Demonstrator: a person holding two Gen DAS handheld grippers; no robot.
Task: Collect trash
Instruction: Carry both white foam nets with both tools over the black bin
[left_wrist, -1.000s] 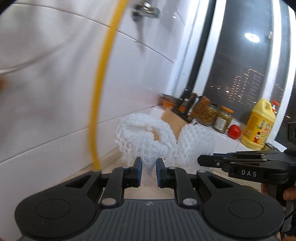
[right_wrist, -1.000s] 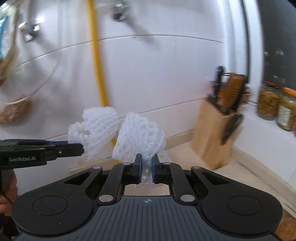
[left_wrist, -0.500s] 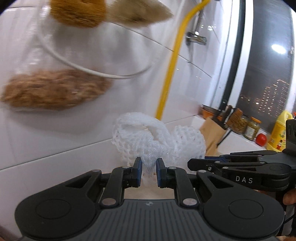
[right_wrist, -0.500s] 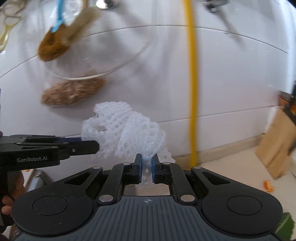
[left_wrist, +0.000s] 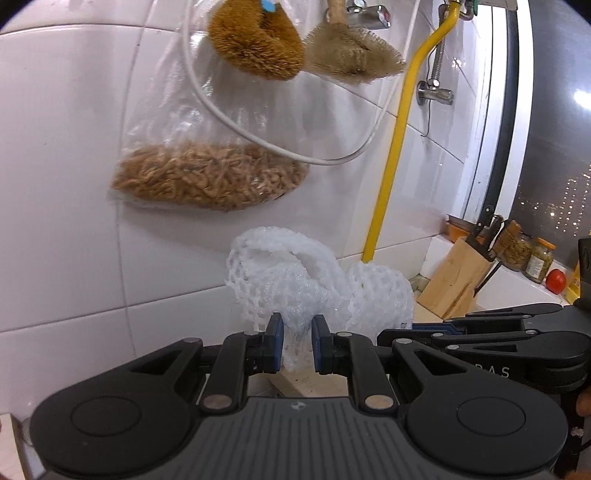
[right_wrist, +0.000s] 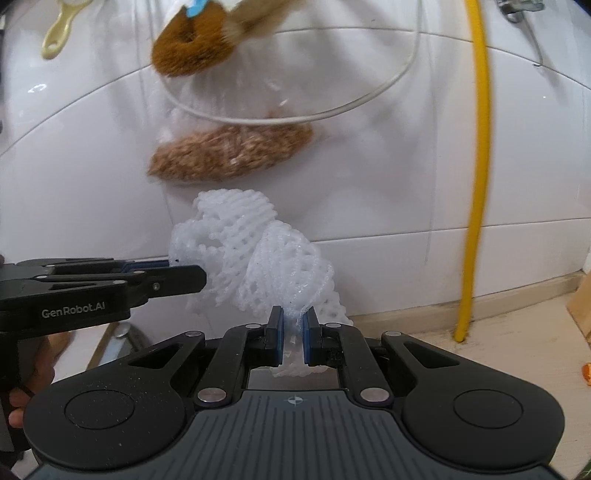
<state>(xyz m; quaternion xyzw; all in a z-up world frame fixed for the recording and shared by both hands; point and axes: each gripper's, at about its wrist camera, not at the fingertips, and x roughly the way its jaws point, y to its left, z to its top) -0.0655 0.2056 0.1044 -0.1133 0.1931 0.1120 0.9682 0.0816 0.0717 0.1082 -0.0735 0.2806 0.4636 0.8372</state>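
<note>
Two white foam fruit nets are held in the air before the white tiled wall (left_wrist: 74, 258): the left gripper (left_wrist: 297, 343) pinches one foam net (left_wrist: 273, 273), the right gripper (right_wrist: 293, 338) pinches the other foam net (right_wrist: 291, 266). One clear plastic bag (left_wrist: 210, 177) on the wall contains brown dried food. Two brushes (left_wrist: 255, 40) hang above. One knife block (left_wrist: 458, 280) holds knives.

White wall tiles (left_wrist: 66, 110) with a yellow pipe (left_wrist: 391, 177), a dark window (left_wrist: 554, 129), and a beige desk (right_wrist: 517, 343) below
</note>
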